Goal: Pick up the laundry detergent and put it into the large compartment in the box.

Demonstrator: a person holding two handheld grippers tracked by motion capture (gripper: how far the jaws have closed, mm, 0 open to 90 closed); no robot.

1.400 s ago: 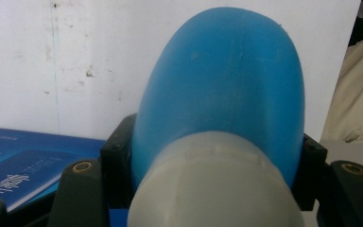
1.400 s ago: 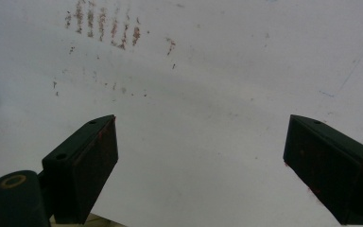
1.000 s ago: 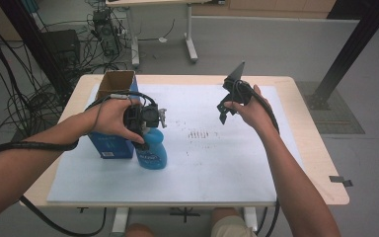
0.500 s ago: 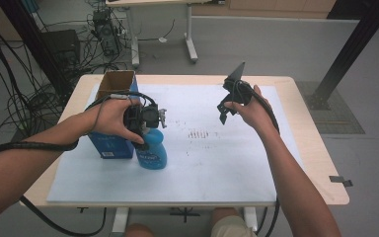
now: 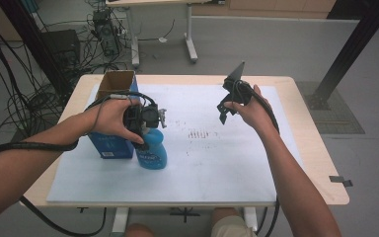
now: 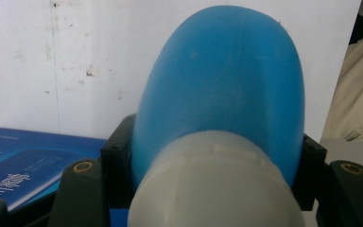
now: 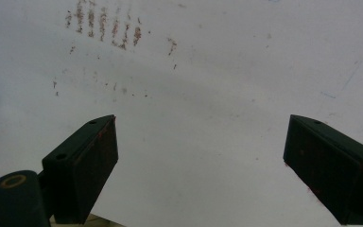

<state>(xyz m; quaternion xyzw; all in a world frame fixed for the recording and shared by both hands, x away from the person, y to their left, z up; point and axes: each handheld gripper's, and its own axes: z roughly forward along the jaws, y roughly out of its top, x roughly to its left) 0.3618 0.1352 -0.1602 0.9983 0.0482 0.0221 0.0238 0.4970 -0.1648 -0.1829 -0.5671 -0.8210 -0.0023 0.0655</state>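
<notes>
The blue carton [image 6: 23, 158] carries white print along its side in the left gripper view, perhaps Chinese characters, too blurred to read. The blue bottle [image 5: 153, 150] bears a label whose lettering cannot be made out.

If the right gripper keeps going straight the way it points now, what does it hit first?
Probably the bare white mat: the open right gripper looks down onto it, with the brown smudges farther ahead. Depth is unclear.
</notes>
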